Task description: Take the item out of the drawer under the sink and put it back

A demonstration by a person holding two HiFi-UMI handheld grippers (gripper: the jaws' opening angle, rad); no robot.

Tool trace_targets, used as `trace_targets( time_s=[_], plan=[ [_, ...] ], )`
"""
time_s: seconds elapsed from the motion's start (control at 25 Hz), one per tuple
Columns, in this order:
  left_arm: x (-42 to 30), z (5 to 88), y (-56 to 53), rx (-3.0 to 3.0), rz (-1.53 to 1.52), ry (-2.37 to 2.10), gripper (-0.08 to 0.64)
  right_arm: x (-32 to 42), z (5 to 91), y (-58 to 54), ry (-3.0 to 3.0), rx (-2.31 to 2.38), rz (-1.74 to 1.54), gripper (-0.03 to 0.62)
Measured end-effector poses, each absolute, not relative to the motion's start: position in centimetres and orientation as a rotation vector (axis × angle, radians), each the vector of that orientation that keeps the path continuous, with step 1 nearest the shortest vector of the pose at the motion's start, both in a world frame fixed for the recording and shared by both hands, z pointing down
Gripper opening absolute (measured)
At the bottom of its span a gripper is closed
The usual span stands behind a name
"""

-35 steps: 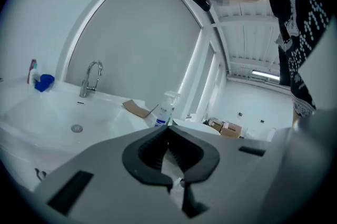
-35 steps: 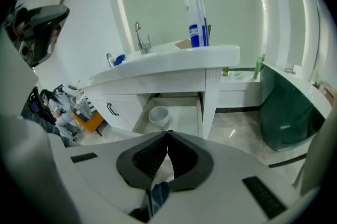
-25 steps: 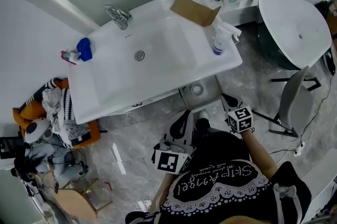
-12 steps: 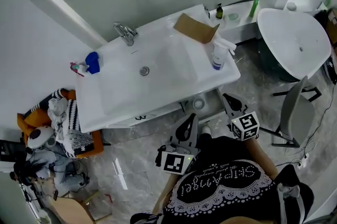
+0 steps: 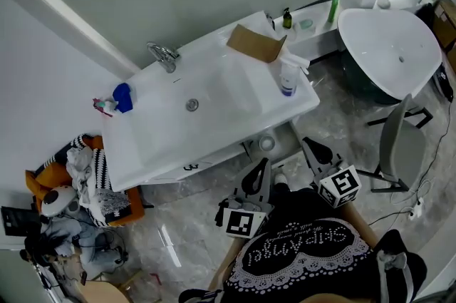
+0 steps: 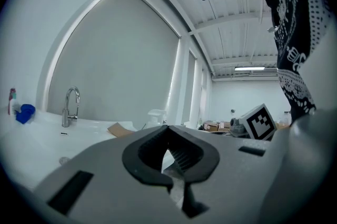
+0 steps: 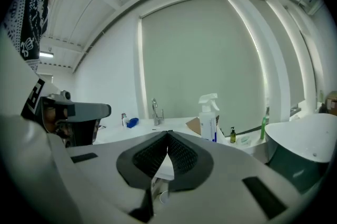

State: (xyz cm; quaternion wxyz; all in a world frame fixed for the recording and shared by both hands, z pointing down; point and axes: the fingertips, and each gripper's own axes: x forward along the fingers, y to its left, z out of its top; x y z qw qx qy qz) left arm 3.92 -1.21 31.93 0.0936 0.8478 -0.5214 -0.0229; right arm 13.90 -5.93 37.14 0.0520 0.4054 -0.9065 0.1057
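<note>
Head view: the sink runs across the middle of the frame, with the faucet at its 12 o'clock edge and the spray bottle and a cardboard piece towards 2 o'clock. The drawer front shows as a white strip under the sink's near rim. The item cannot be made out in this view or in either gripper view. The left gripper is at 4 o'clock of that strip, near it but not touching. The right gripper is beside the left one at 2 o'clock, over the floor.

Left gripper view: the left gripper has its jaws together at the tips, with nothing between them. The faucet stands at 10 o'clock and the right gripper's marker cube at 3 o'clock.

Right gripper view: the right gripper has its jaws fully together and empty. The spray bottle rises at 1 o'clock of the tips, the left gripper is at 9 o'clock, and a white tub is at 3 o'clock.
</note>
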Motion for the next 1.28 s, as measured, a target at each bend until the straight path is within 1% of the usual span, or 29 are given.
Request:
trace_targets(
  time_s=[0.2, 0.48, 0.88, 1.28],
  plan=[
    [3.7, 31.7, -0.4, 2.548, -0.046, -1.495, 0.005, 13.1, 36.6, -4.4, -2.76, 1.282, 0.31, 0.018],
    [0.0, 30.6, 1.1, 2.524, -0.032, -1.563, 0.005, 9.6, 34.5, -2.8, -2.802, 1.273, 0.274, 0.018],
    [-3.7, 31.1, 3.2, 2.52, -0.018, -1.617, 0.005, 3.8, 35.6, 0.2, -2.824, 1.103, 0.171, 0.02],
    [-2.7, 30.8, 3.6, 2.589, -0.015, -1.527, 0.005, 4.2, 35.5, 0.9, -2.799, 1.153, 0.189, 0.019]
  ],
)
